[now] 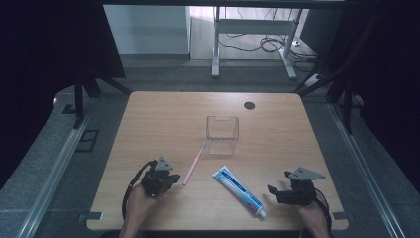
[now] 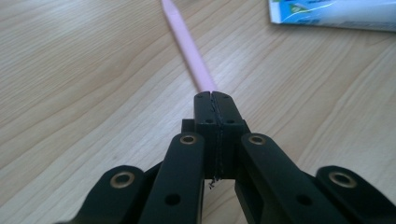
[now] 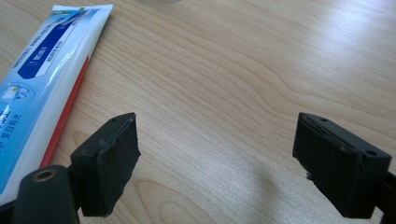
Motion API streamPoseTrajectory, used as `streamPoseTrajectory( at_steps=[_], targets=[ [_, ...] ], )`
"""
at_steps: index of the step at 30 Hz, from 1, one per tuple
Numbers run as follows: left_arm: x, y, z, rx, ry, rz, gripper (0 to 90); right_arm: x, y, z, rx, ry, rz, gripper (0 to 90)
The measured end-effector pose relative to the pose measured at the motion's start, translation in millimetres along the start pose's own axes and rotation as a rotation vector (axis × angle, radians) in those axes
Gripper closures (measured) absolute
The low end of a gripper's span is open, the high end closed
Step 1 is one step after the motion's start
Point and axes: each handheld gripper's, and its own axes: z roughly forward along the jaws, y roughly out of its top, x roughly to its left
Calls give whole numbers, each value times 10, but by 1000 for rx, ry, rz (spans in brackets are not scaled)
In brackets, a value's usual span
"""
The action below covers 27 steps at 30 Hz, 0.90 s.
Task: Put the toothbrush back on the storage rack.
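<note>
A slim pink plastic toothbrush lies at a slant on the pale wooden table, its bristled end toward a clear square plastic cup that stands near the table's middle. Just right of the brush's handle lies a glossy white-and-blue toothpaste tube, flat at its far end and tapering to a white cap near the front edge, with a red stripe along one side.

The left gripper, matte black with brass-ringed pivots, sits just beside the near end of the toothbrush; in the left gripper view its jaws are pressed flat together with nothing between them, tips just short of the pink handle. The right gripper rests right of the tube's cap, its blocky padded jaws spread wide over bare wood (the tube lies off to one side of them, not touching).

The tabletop shows wavy grain and a dark round cable hole at the back. Beyond it are grey floor, white desk legs, loose cables and black curtains either side.
</note>
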Motion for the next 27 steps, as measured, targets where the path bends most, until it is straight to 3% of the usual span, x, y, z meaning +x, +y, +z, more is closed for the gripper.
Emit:
streamPoseTrajectory(
  at_steps=[14, 27],
  targets=[
    [-120, 174, 191, 21, -26, 39, 895, 2, -5, 9, 6, 9, 0, 148],
    [-127, 173, 382, 70, -28, 24, 894, 9, -8, 24, 17, 15, -5, 148]
  ],
)
